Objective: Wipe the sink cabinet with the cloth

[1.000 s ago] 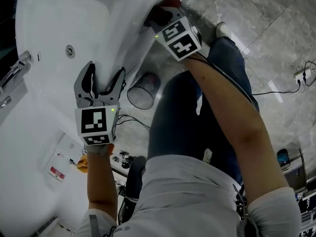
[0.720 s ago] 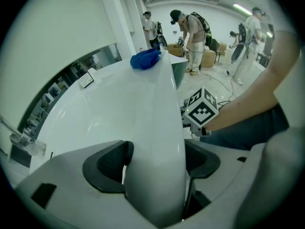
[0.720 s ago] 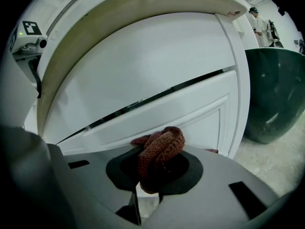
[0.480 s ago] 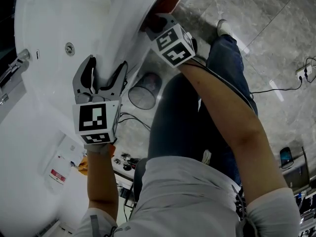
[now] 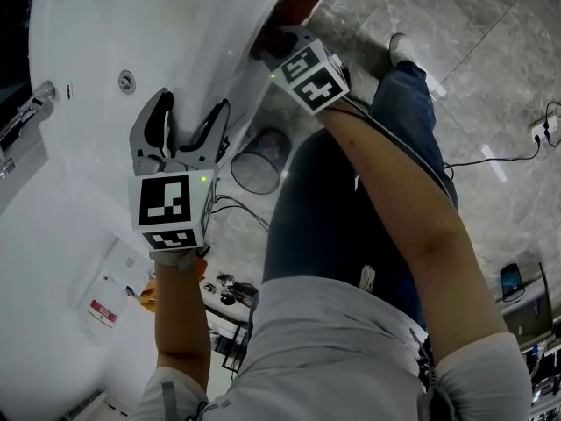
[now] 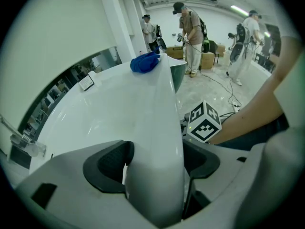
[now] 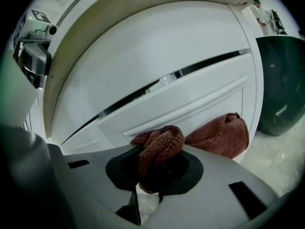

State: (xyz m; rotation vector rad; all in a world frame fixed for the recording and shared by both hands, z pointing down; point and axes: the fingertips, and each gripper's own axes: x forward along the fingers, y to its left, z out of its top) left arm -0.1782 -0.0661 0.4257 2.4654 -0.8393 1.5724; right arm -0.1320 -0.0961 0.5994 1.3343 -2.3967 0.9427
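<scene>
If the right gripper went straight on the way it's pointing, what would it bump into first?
The right gripper, shut on the bunched reddish-brown woven cloth, points at the white panelled cabinet door. It would likely press the cloth against that door first; the cloth seems to touch it.

The white worktop (image 5: 79,42), with its sunken basin, carries a crumpled blue cloth (image 6: 145,62) at its far end, a small card (image 6: 86,82) near the wall and a tap (image 5: 26,117). Below it, the grey marble floor (image 5: 491,68) bears a round bin (image 5: 260,160) and a trailing cable (image 5: 491,161).
</scene>
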